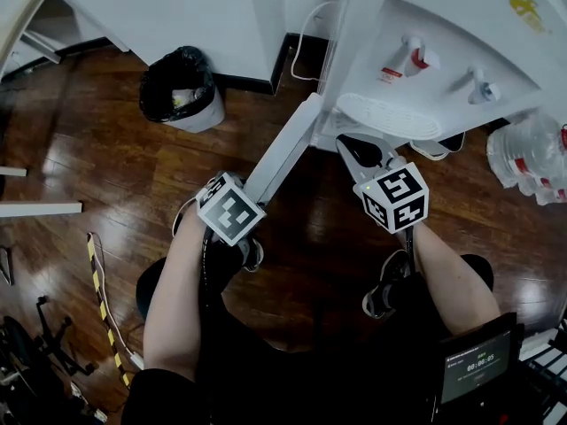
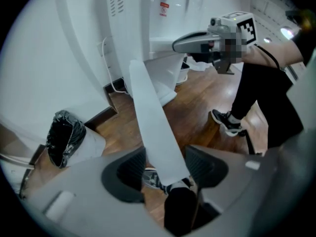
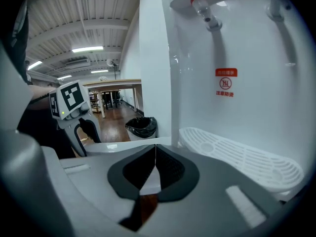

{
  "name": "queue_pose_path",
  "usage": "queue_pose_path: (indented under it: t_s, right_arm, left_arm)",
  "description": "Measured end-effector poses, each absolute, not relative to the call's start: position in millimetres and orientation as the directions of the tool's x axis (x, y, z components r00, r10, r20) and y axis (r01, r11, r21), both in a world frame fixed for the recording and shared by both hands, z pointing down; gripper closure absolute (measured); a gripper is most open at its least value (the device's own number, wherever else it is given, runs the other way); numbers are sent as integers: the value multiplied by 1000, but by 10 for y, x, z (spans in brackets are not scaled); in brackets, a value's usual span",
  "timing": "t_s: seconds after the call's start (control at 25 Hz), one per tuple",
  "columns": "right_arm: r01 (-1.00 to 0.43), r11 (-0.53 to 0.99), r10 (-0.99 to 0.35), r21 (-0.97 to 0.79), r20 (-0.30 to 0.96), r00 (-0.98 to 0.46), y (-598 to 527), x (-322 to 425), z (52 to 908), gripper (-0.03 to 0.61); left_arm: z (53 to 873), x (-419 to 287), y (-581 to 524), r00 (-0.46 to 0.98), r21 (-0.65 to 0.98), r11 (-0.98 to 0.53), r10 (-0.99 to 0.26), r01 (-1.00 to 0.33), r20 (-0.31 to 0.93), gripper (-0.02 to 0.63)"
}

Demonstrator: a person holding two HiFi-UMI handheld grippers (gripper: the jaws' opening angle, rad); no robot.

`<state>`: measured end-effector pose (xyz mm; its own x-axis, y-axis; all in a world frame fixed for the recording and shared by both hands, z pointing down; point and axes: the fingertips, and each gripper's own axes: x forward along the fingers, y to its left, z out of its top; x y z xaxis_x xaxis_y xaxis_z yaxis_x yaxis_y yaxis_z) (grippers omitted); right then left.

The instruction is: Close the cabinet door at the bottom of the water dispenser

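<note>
The white water dispenser [image 1: 434,51] stands at the upper right of the head view. Its bottom cabinet door [image 1: 282,151] swings out towards me. My left gripper [image 1: 232,211] points steeply down over the door's free end. In the left gripper view the door's [image 2: 153,127] thin top edge runs between the jaws of that gripper [image 2: 165,169], which stand open on either side of it. My right gripper [image 1: 350,144] is shut on nothing, just in front of the dispenser's white drip tray [image 3: 242,154]. The right gripper view shows its pads [image 3: 156,169] meeting, with the door's edge [image 3: 118,146] beyond.
A bin with a black bag [image 1: 182,87] stands left of the dispenser by the white wall. Clear water bottles [image 1: 532,158] lie at the far right. The person's shoes [image 1: 385,295] are on the dark wooden floor [image 1: 89,149]. A yellow-black cable [image 1: 102,299] runs at the lower left.
</note>
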<state>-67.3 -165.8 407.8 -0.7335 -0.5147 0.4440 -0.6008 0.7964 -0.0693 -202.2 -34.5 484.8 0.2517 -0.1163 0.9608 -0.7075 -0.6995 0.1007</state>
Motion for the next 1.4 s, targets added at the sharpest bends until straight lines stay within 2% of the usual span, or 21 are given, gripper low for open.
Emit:
queue_pose_path:
  t_s: [0.16, 0.36, 0.44, 0.6, 0.72, 0.8, 0.84, 0.88, 1.0, 1.08, 1.2, 1.28, 1.4]
  right_arm:
    - [-656, 743, -541, -134, 458, -705, -1585, -476, 4064, 574]
    - [-734, 647, -575, -205, 501, -647, -1337, -101, 4185, 574]
    - [-765, 607, -595, -214, 517, -616, -1254, 63, 4200, 574]
    - [-779, 572, -619, -257, 488, -615, -973, 268, 4217, 574]
    - [-787, 564, -598, -250, 532, -599, -1022, 432, 4348, 574]
    - [-755, 586, -571, -293, 512, -642, -1138, 407, 4257, 574]
    - [-745, 595, -567, -303, 498, -656, -1122, 434, 4226, 574]
    - [-747, 591, -570, -305, 496, -654, -1086, 507, 4231, 574]
    - [-760, 538, -576, -364, 500, -647, -1051, 747, 4298, 571]
    - [-755, 508, -571, -415, 493, -656, -1074, 810, 4322, 492]
    - [-757, 499, -571, -423, 496, -654, -1110, 836, 4321, 440]
    - [-769, 495, -583, -404, 502, -639, -1132, 845, 4316, 398]
    - [-797, 480, -608, -368, 516, -604, -1181, 860, 4321, 333]
  left_arm:
    - [4747, -1720, -184, 353, 191, -709, -88, -679, 931, 331]
    - [4805, -1126, 59, 490, 357, -716, 25, -599, 871, 283]
    - [4795, -991, 79, 473, 350, -753, 59, -557, 879, 307]
    - [4825, -769, 203, 437, 353, -781, 115, -515, 892, 309]
    - [4775, -508, 99, 445, 320, -827, 95, -463, 890, 321]
    - [4808, -372, -6, 423, 274, -852, 70, -445, 903, 324]
    - [4850, -324, -29, 399, 246, -866, 60, -434, 915, 334]
    - [4893, -281, -57, 370, 213, -883, 49, -417, 928, 376]
    - [4947, -136, -233, 297, 131, -927, 23, -351, 955, 440]
    - [4958, -41, -402, 301, 103, -924, -13, -367, 953, 439]
    - [4976, 35, -641, 330, 51, -902, -104, -429, 938, 434]
    - [4970, 68, -775, 358, 30, -871, -171, -491, 918, 389]
    - [4979, 225, -909, 430, 57, -815, -243, -577, 870, 388]
